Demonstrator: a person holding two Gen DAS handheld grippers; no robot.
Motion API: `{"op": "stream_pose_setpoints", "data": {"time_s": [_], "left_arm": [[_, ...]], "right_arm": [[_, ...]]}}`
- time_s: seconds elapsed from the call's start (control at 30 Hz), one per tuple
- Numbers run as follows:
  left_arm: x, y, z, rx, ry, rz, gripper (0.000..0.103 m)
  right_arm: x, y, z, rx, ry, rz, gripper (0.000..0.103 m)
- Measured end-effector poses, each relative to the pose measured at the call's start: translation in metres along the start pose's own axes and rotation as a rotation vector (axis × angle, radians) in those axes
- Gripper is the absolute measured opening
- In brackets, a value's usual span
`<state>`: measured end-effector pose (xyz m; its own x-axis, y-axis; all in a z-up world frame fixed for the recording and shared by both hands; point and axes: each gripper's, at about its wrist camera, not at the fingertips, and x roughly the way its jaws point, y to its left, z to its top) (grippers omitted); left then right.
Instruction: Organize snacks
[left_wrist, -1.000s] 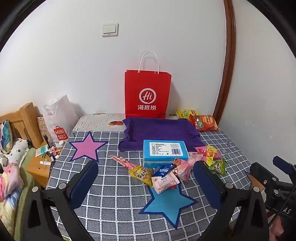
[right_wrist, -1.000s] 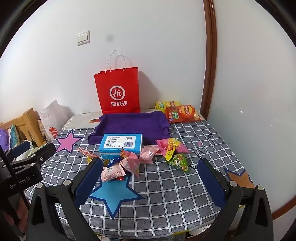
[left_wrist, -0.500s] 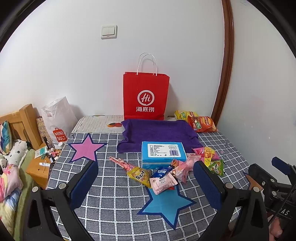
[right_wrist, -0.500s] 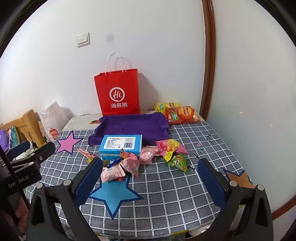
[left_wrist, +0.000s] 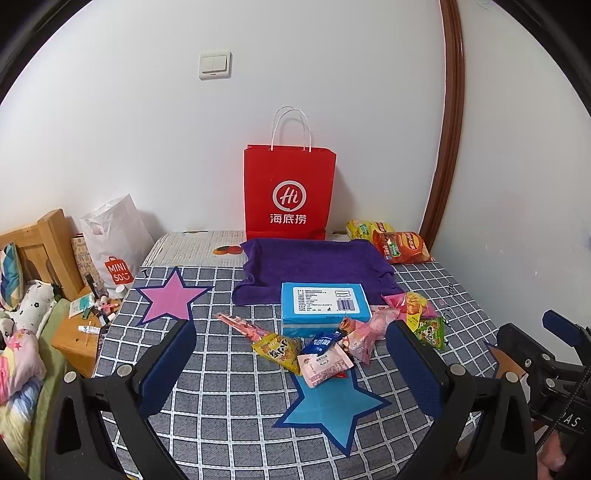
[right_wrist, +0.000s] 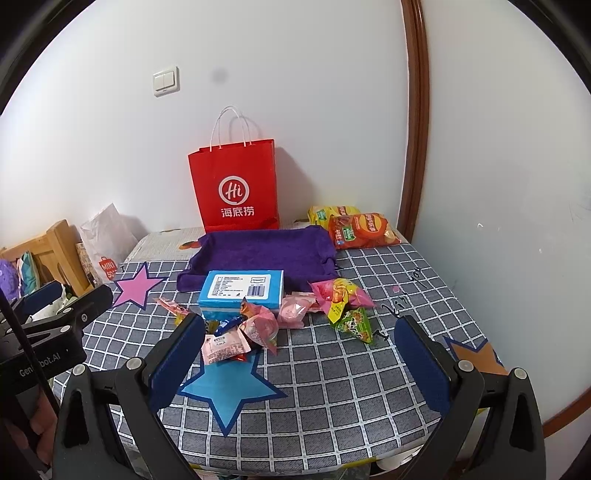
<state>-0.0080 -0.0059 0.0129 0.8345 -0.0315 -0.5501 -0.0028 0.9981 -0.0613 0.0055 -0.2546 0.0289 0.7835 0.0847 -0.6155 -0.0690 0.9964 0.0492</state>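
Note:
Several small snack packets (left_wrist: 325, 363) (right_wrist: 225, 345) lie in a loose pile mid-table, in front of a blue box (left_wrist: 325, 308) (right_wrist: 242, 291). More packets, pink and green (left_wrist: 428, 326) (right_wrist: 354, 319), lie to the right. A purple cloth tray (left_wrist: 314, 264) (right_wrist: 262, 254) sits behind the box. Two chip bags (left_wrist: 400, 245) (right_wrist: 362, 230) lie at the back right. My left gripper (left_wrist: 291, 354) is open and empty, held above the near table. My right gripper (right_wrist: 299, 350) is open and empty too.
A red paper bag (left_wrist: 290, 192) (right_wrist: 234, 188) stands against the wall. Pink (left_wrist: 170, 299), blue (left_wrist: 328, 410) and orange (right_wrist: 476, 356) star marks lie on the checked tablecloth. A white bag (left_wrist: 114, 240), a wooden bed frame and a cluttered bedside table are at the left.
Both views have tilted slightly, so the table scene sits a little lower in the frame. Nothing on the table has moved.

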Motion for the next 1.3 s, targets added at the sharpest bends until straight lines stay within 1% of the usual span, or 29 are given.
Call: {"op": "stream_pose_setpoints", "data": {"time_s": [1.3], "left_arm": [[-0.0013, -0.0011, -0.001, 0.001, 0.0, 0.001, 0.103]], "right_arm": [[-0.0032, 0.0018, 0.0003, 0.008, -0.003, 0.005, 0.101]]}}
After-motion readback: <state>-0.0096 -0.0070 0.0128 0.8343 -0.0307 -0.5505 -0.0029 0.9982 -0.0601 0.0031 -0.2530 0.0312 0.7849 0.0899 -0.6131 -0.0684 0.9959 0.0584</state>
